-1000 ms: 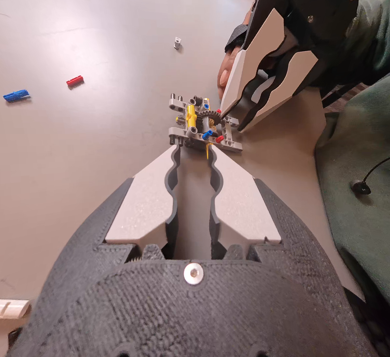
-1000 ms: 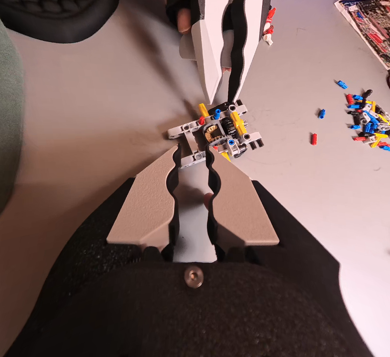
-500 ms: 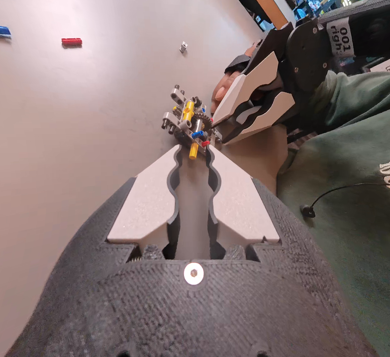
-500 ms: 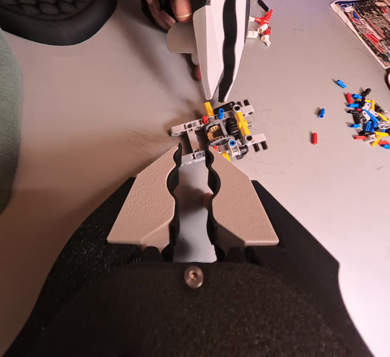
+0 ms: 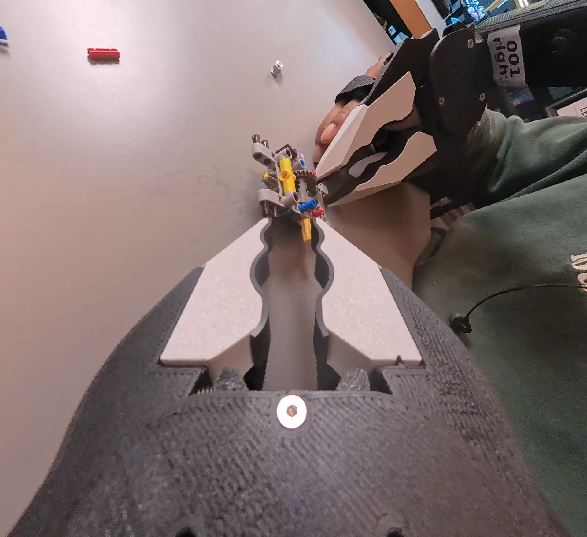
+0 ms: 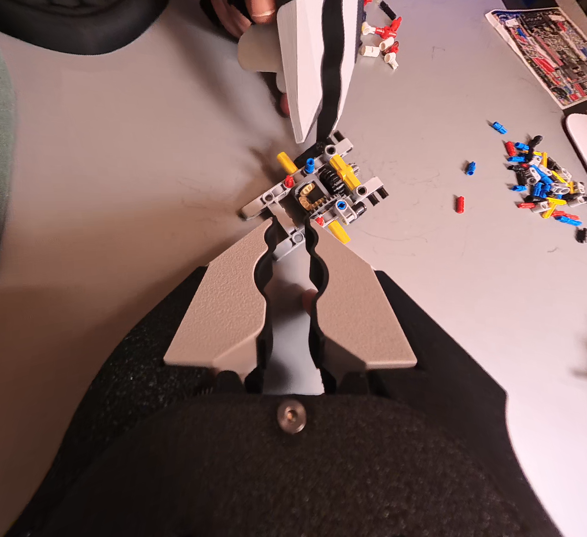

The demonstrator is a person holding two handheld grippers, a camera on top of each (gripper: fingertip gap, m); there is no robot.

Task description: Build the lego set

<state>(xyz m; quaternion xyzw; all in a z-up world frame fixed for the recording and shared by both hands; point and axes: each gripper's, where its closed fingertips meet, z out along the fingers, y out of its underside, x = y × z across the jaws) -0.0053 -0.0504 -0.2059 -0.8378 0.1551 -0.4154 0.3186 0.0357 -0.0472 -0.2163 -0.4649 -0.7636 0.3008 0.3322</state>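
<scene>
- Left wrist view: the left gripper [image 5: 291, 227] fills the lower half, its two pale fingers [image 5: 222, 293] parted with a clear gap between the tips.
- Just past those tips sits the lego assembly [image 5: 287, 186], a small grey frame with a yellow axle, black gears and blue and red pins, resting on the pale counter [image 5: 127, 172]. A yellow axle end pokes into the gap between the fingers; I cannot tell whether the tips touch it.
- At 2 o'clock from the assembly, the right gripper [image 5: 324, 186] reaches in, its tips against the frame's near edge. A hand in a fingerless black glove and a green sleeve [image 5: 524, 156] show behind it.
- Toward 10 o'clock lie a loose red pin [image 5: 103, 54] and, nearer, a small grey connector [image 5: 277, 68], both well apart from the assembly.
- Right wrist view: the right gripper [image 6: 289, 225] has its fingers narrowly parted, closing around a grey beam at the assembly's [image 6: 317, 191] near corner.
- At 12 o'clock the left gripper [image 6: 313, 137] points down at the assembly's far side, tips nearly together and just at the frame.
- At 3 o'clock lies a pile of loose lego pieces [image 6: 546, 185], with a few strays nearer. A smaller cluster of red and white parts [image 6: 382, 34] lies at 1 o'clock, and a printed instruction booklet [image 6: 546, 51] sits at 2 o'clock.
</scene>
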